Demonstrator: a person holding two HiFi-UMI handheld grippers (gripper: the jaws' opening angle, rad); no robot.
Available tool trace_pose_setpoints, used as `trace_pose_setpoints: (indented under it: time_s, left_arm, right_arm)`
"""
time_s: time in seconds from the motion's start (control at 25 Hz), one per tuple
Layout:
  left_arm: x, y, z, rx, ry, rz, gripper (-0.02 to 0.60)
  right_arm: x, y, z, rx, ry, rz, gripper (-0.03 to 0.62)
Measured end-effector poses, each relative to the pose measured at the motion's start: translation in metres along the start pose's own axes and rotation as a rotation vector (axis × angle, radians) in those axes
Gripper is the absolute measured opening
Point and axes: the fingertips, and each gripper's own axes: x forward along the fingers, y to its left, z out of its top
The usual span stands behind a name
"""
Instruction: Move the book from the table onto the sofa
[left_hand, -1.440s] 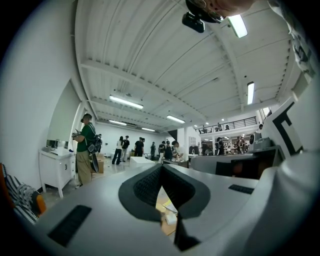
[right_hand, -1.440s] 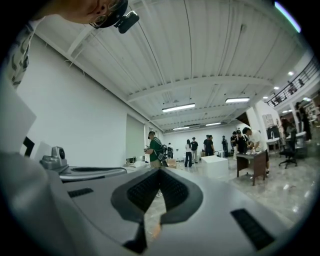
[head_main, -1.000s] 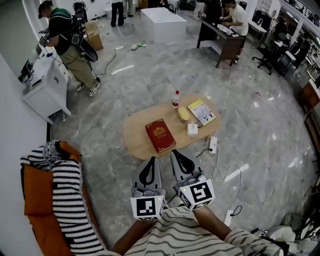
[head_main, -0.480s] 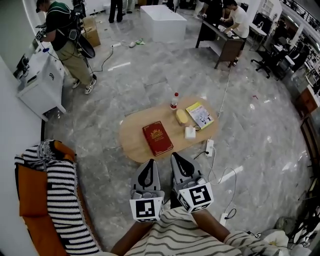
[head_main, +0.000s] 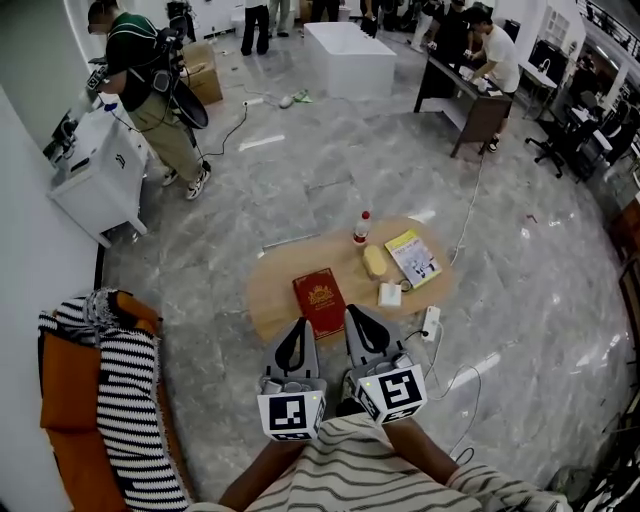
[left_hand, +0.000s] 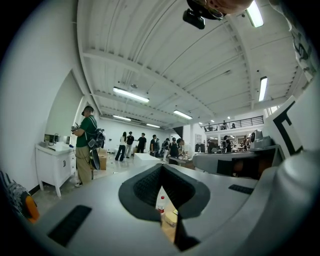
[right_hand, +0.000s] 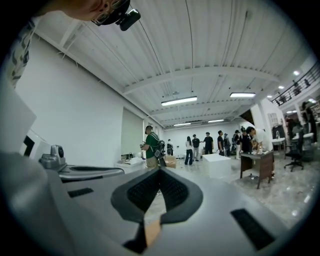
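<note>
red hardcover book (head_main: 320, 301) with gold cover emblem, closed, lying flat near the front edge of the oval wooden desk (head_main: 275, 285), orange sofa (head_main: 75, 400) with striped throw off to the left

Matt wooden table (head_main: 272, 290), glossy stone floor (head_main: 330, 185)

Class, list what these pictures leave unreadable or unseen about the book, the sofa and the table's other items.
- Red book: cover title too small in head view; hidden by shut jaws in both gripper views.
- Sofa: cut off by head view's bottom edge; striped blanket covers part.
- Yellow booklet: print too small, head view.
</note>
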Motion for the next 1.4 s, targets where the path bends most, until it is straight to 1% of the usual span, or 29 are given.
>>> trace_pose_setpoints:
  time_s: [0.16, 0.4, 0.6, 0.72, 0.8, 0.92, 1.04, 1.16, 1.4]
  left_arm:
    - [0.028, -0.004, -0.007, 0.012, 0.018, 0.026, 0.006]
    - [0.069, -0.008, -0.011, -0.008, 0.034, 0.082, 0.006]
    - [0.094, -0.019, -0.024, -0.004, 0.062, 0.115, 0.006]
    - [0.103, -0.02, -0.038, -0.006, 0.083, 0.139, 0.006]
    - [0.108, -0.019, -0.05, -0.015, 0.112, 0.145, 0.006]
    - [0.108, -0.018, -0.072, -0.032, 0.169, 0.147, 0.006]
    - [0.109, -0.009, -0.091, -0.06, 0.211, 0.154, 0.006]
    - [0.111, 0.004, -0.11, -0.087, 0.247, 0.158, 0.006]
    - [0.12, 0.022, -0.154, -0.11, 0.302, 0.161, 0.006]
  right_arm:
    - [0.021, -0.026, -0.005, 0.013, 0.014, 0.029, 0.014]
    - [0.044, -0.06, -0.01, 0.024, 0.027, 0.086, 0.014]
    - [0.053, -0.087, -0.022, 0.041, 0.056, 0.114, 0.014]
    - [0.06, -0.1, -0.035, 0.051, 0.078, 0.126, 0.014]
    - [0.068, -0.107, -0.046, 0.057, 0.096, 0.126, 0.014]
    - [0.073, -0.109, -0.07, 0.077, 0.155, 0.134, 0.014]
    - [0.082, -0.111, -0.092, 0.079, 0.199, 0.124, 0.014]
    - [0.085, -0.111, -0.114, 0.093, 0.245, 0.106, 0.014]
    - [0.097, -0.111, -0.164, 0.107, 0.333, 0.088, 0.014]
